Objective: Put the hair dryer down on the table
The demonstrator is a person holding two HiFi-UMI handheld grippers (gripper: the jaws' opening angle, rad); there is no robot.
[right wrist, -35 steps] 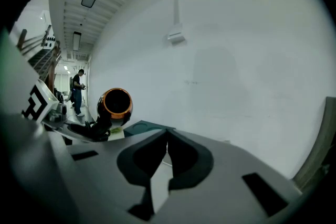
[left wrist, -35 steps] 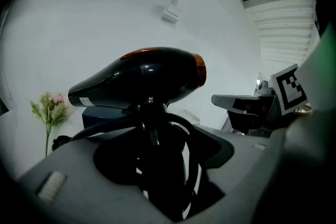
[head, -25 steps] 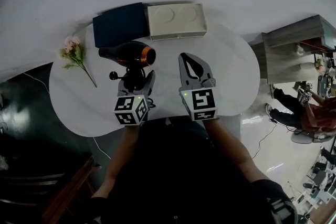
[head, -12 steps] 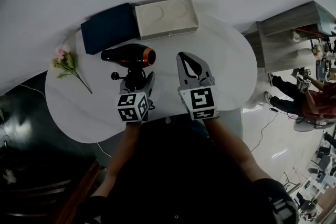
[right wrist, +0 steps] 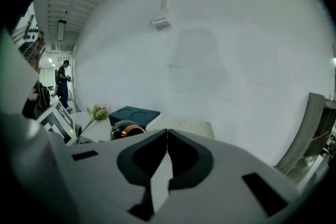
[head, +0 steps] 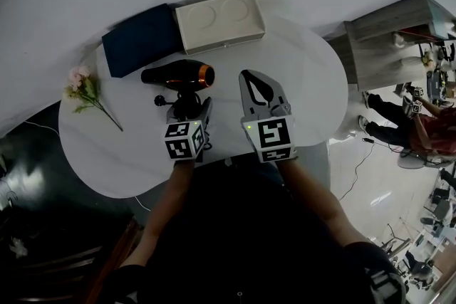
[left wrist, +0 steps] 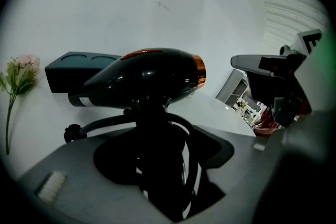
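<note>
hair dryer: one
boxes: two, a dark blue box and a beige box
flower sprig: one
bench: one
grippers: two, the left gripper and the right gripper

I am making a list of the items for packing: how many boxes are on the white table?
2. The dark blue box lies at the far left of the table; the cream box lies next to it on its right. No other box shows.
</note>
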